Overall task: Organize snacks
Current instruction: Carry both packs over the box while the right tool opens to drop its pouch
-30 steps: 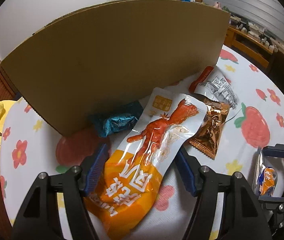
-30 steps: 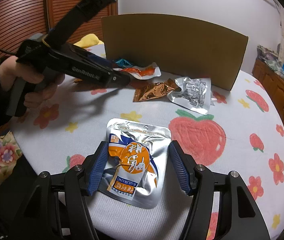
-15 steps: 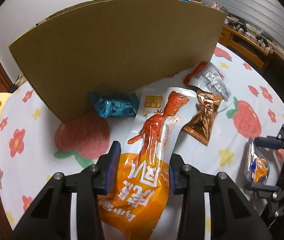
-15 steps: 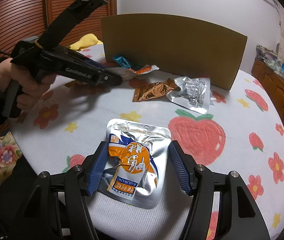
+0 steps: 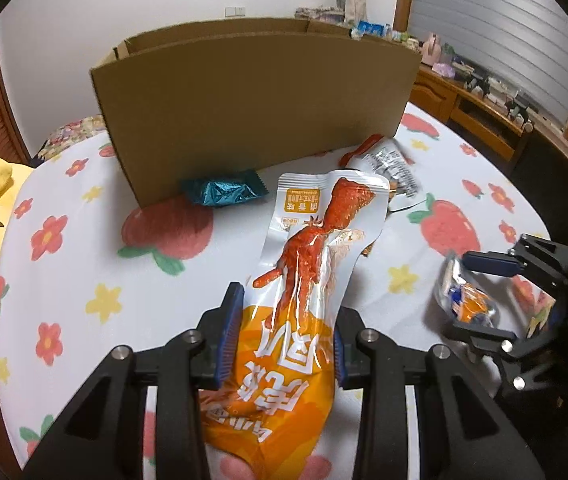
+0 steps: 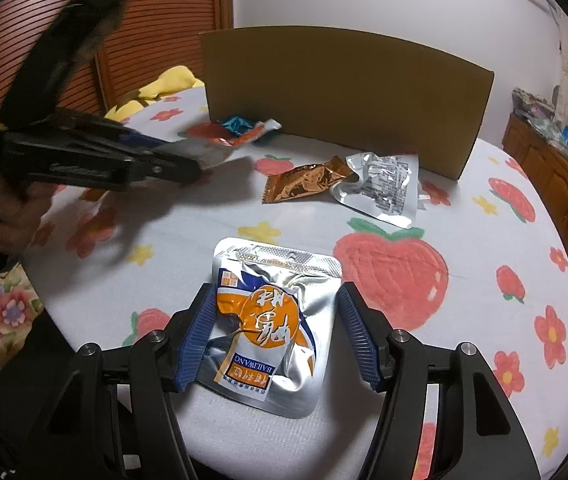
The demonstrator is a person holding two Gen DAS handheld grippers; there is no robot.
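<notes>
Left tongs [image 5: 282, 332] are clamped on the orange chicken-foot packet [image 5: 303, 280]; right tongs [image 6: 276, 334] are held apart around the silver pouch [image 6: 272, 328].

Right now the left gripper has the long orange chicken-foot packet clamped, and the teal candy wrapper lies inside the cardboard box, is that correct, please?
Not quite: the teal candy wrapper lies on the tablecloth outside the cardboard box, against its front wall, as the left wrist view shows. The left gripper does have the long orange chicken-foot packet clamped.
</notes>
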